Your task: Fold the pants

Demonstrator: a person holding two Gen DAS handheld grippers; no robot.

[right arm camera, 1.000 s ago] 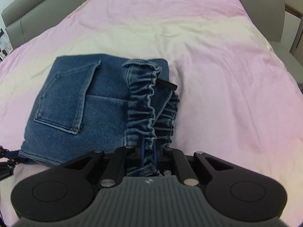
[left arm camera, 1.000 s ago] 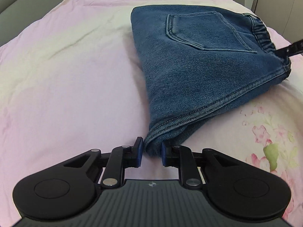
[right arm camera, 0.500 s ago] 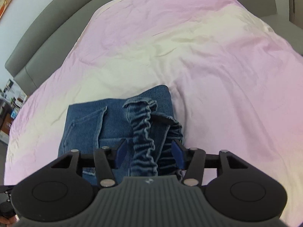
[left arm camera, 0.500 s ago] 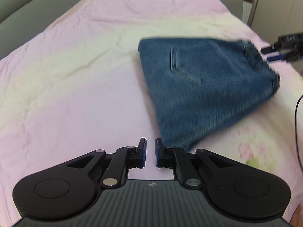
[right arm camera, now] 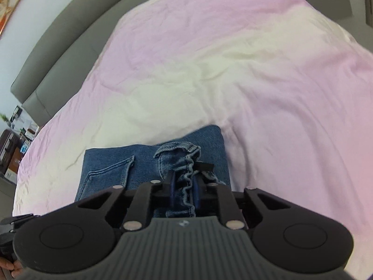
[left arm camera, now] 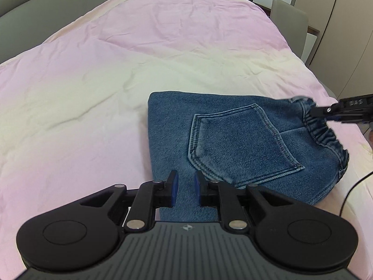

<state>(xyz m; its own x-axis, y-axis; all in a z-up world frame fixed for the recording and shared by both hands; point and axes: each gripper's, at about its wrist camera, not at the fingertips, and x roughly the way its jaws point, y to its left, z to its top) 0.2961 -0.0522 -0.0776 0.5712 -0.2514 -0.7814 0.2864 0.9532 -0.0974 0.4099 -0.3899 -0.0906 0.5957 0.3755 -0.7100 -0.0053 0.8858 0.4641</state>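
between the closing right tool (right arm camera: 184, 192) pads: pants (right arm camera: 151, 172) waistband (left tool (left arm camera: 185, 187) opening, over denim).

I see a bed with a wrinkled pink and cream cover (left arm camera: 163, 53), its grey padded headboard (right arm camera: 70, 35) at ten o'clock, pale wardrobe doors (left arm camera: 345, 23) at two, cluttered shelves (right arm camera: 14, 135) at nine.
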